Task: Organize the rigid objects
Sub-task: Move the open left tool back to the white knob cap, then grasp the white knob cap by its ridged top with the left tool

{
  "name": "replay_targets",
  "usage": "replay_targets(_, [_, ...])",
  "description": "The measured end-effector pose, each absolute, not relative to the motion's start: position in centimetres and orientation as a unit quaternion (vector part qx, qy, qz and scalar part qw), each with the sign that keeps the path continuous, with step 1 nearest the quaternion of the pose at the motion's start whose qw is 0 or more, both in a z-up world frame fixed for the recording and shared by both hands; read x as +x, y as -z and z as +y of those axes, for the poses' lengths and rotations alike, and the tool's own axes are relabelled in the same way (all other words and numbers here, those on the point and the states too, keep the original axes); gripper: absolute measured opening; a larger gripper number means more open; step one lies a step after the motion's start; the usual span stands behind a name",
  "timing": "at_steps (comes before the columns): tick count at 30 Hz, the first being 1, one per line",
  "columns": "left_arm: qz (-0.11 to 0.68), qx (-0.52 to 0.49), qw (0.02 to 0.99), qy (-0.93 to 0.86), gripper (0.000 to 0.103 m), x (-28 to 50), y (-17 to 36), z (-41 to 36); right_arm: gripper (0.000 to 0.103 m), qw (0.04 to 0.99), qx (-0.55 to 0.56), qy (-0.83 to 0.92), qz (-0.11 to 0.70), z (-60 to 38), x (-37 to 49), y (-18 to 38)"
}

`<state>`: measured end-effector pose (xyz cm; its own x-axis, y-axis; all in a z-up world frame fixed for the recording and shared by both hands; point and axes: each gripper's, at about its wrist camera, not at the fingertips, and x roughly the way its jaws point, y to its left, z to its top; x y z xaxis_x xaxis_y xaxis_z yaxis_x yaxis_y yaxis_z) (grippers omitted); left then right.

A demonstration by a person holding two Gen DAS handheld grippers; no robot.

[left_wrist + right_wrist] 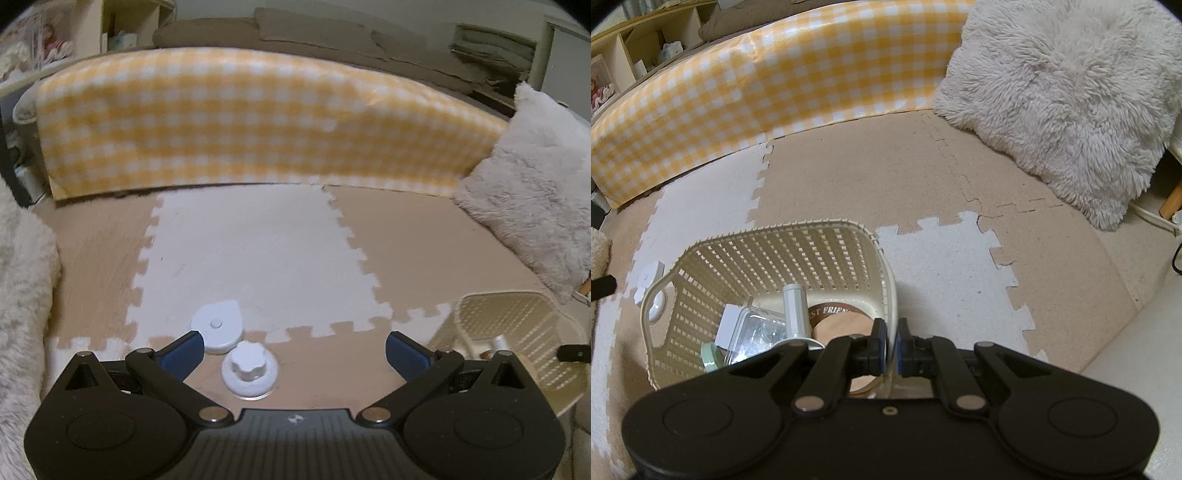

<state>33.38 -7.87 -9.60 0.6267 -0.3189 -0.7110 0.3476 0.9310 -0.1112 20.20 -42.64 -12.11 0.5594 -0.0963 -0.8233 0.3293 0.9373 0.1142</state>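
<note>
My left gripper (pixel 294 349) is open and low over the foam mat. A white round lid with a knob (pixel 249 373) lies between its fingers, nearer the left one. A white teardrop-shaped piece (pixel 218 325) lies just beyond the left fingertip. My right gripper (pixel 892 345) is shut on the near rim of the cream lattice basket (pixel 783 254). The basket holds a white cylinder (pixel 795 308), a clear box (pixel 757 334), a white block, a green piece and a wooden ring with brown lettering (pixel 842 321). The basket also shows in the left wrist view (pixel 513 332).
A yellow checked panel (pixel 240 122) stands behind the mat. A fluffy white cushion (pixel 1060 99) leans at the right. Another furry cushion (pixel 18 295) sits at the left. Two small white pieces (pixel 646 280) lie left of the basket.
</note>
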Motion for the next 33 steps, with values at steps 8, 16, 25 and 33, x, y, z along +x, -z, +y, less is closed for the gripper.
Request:
replay_targets(8, [0.403, 0.039, 0.9, 0.159, 0.06, 34.2, 12.2, -7.3, 0.006, 0.874, 0.126, 0.122, 0.454, -42.7, 20.2, 12.1])
replay_targets(16, [0.404, 0.04, 0.899, 0.163, 0.031, 35.0, 13.8, -7.0, 0.006, 0.874, 0.121, 0.121, 0.455, -42.5, 20.3, 12.0])
replay_targets(25, [0.398, 0.056, 0.901, 0.161, 0.031, 35.4, 15.0, -7.2, 0.007, 0.874, 0.118, 0.122, 0.456, -42.4, 20.3, 12.0])
replay_targets(33, [0.388, 0.053, 0.905, 0.167, 0.031, 35.6, 15.6, -6.9, 0.006, 0.874, 0.118, 0.121, 0.456, -42.4, 20.4, 12.0])
